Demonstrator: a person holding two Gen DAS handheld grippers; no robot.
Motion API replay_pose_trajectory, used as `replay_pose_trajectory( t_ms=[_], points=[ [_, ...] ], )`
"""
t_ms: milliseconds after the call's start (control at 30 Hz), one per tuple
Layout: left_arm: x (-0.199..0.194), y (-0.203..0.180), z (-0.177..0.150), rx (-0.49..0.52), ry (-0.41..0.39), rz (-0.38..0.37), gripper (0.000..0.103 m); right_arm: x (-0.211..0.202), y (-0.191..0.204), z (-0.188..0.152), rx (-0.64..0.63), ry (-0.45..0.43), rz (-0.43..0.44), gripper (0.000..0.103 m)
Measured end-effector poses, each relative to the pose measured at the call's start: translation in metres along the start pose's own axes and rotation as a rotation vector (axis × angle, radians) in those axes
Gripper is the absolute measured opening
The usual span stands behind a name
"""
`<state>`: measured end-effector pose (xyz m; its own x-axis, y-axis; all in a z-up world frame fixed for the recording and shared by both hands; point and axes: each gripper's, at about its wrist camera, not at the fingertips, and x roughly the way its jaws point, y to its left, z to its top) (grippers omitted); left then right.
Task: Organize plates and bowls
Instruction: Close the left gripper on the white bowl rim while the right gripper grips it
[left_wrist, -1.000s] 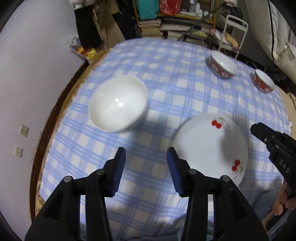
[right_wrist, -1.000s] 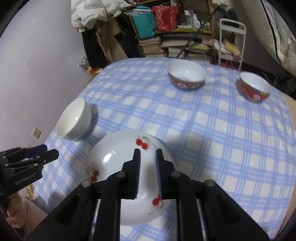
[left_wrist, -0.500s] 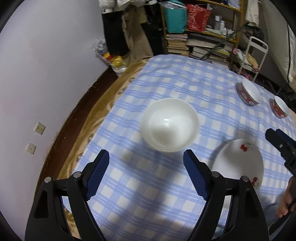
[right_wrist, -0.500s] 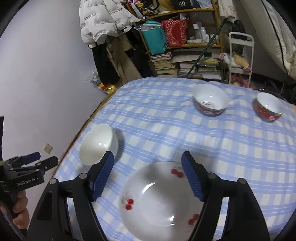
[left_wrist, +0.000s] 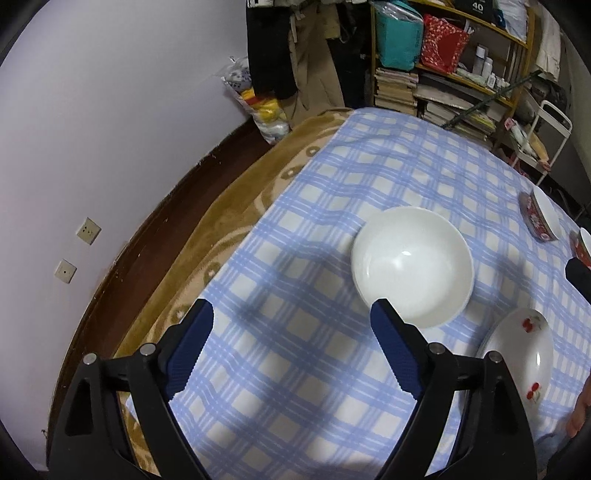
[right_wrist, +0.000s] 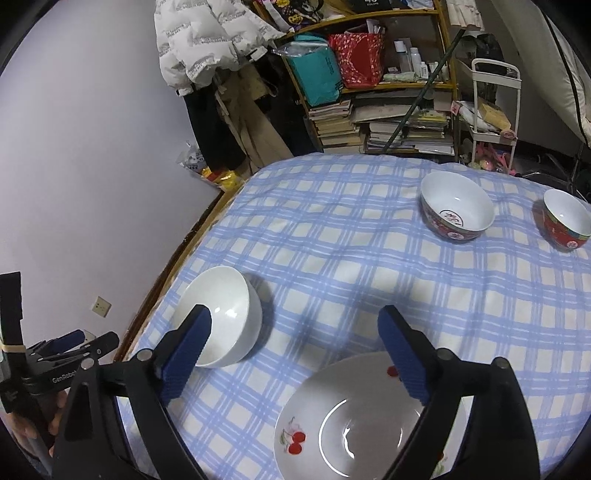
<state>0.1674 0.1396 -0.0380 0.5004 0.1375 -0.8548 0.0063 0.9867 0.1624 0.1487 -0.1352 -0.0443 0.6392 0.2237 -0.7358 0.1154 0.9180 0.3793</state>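
Both your tongs have drawn back and their jaws have just been opening wide, with nothing held. Your left gripper (left_wrist: 291, 328) hangs over bare checked cloth (left_wrist: 295, 369), the white bowl (left_wrist: 412, 266) just beyond its right finger. Your right gripper (right_wrist: 295, 325) stands above the cherry plate (right_wrist: 354, 421), free of it; two red bowls (right_wrist: 457, 210) sit well ahead.

Three bowls, one plate.
One white bowl (right_wrist: 221, 321), two red-patterned bowls (right_wrist: 457, 211) (right_wrist: 567, 219), one cherry-print plate (right_wrist: 351, 424) on checked cloth.
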Motion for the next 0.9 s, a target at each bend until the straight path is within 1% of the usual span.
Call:
replay_pose_trajectory(
  t_ms=[100,267,367,500,667,700,767,800,833,867,900],
  points=[
    [0.008,0.001,0.001,0.001,-0.019,0.012,0.086,0.009,0.0,0.001,0.003,0.009,0.017,0.096],
    [0.025,-0.002,0.003,0.004,0.004,-0.018,0.086,0.029,0.002,0.003,0.01,0.051,0.029,0.096],
    [0.036,-0.006,0.005,0.006,0.016,-0.034,0.086,0.043,0.005,0.003,-0.006,0.077,0.018,0.096],
    [0.051,-0.011,0.011,0.003,0.04,-0.056,0.086,0.059,0.013,0.003,-0.026,0.098,0.019,0.096],
    [0.075,-0.019,0.017,0.013,0.093,-0.083,0.085,0.081,0.024,0.005,-0.052,0.122,0.01,0.096],
    [0.08,-0.02,0.018,0.009,0.104,-0.091,0.084,0.085,0.026,0.005,-0.057,0.129,0.01,0.096],
    [0.092,-0.023,0.018,-0.001,0.138,-0.111,0.077,0.095,0.028,0.005,-0.061,0.154,0.001,0.09],
    [0.098,-0.024,0.018,-0.009,0.159,-0.122,0.069,0.102,0.028,0.005,-0.058,0.18,-0.009,0.082],
    [0.102,-0.024,0.017,-0.017,0.172,-0.134,0.058,0.109,0.028,0.004,-0.052,0.207,-0.015,0.075],
    [0.109,-0.024,0.016,-0.032,0.195,-0.153,0.053,0.115,0.027,0.002,-0.044,0.234,-0.013,0.064],
    [0.115,-0.024,0.015,-0.05,0.218,-0.172,0.045,0.119,0.027,0.001,-0.041,0.252,-0.009,0.058]
  ],
)
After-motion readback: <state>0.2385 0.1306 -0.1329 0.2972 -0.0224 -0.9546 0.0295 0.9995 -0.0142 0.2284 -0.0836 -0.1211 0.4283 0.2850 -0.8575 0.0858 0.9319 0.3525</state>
